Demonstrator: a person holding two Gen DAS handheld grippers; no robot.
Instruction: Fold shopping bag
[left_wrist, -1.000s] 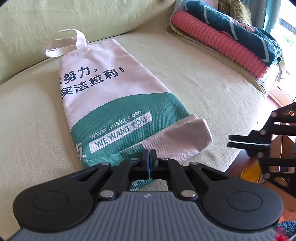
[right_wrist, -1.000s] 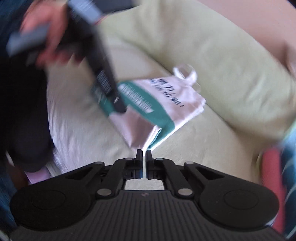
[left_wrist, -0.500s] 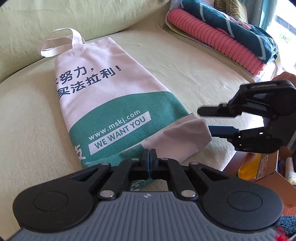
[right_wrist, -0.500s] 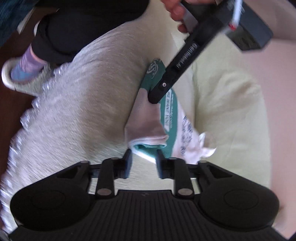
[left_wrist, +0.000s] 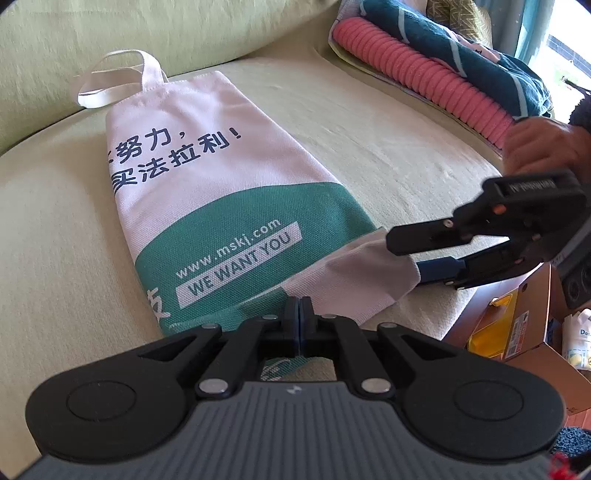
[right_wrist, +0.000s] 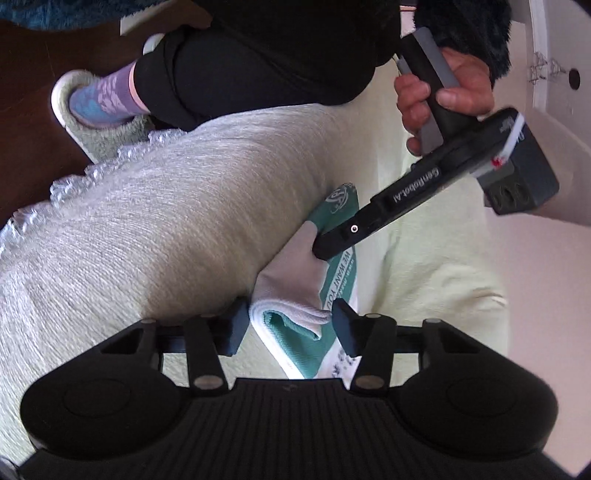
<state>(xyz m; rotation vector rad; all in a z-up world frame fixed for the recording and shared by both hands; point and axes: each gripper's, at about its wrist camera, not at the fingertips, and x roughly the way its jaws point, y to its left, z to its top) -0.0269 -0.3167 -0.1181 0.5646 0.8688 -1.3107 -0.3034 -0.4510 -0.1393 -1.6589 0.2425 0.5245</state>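
A white and green shopping bag (left_wrist: 207, 206) lies flat on the pale green sofa seat (left_wrist: 388, 147), handles (left_wrist: 110, 79) at the far end. Its near end has a white flap (left_wrist: 354, 280) folded over. My left gripper (left_wrist: 299, 325) is shut, pinching the bag's near edge. In the right wrist view its fingers (right_wrist: 332, 243) rest at the fold on the bag (right_wrist: 284, 273). My right gripper (right_wrist: 290, 325), rolled onto its side (left_wrist: 406, 254), straddles the flap's corner. Its jaws are closing, with gaps still showing on both sides of the cloth.
Folded pink and teal towels (left_wrist: 443, 85) are stacked at the back right of the seat. A back cushion (left_wrist: 166, 33) rises behind the bag. Past the sofa's right edge, a cardboard box (left_wrist: 517, 332) sits on the floor. A person's leg and slipper (right_wrist: 107, 99) stand beside the sofa.
My right gripper rolled over, opened, and came in from the right until its jaws bracket the flap's corner; they have narrowed since half a second ago. The left gripper stayed shut in place.
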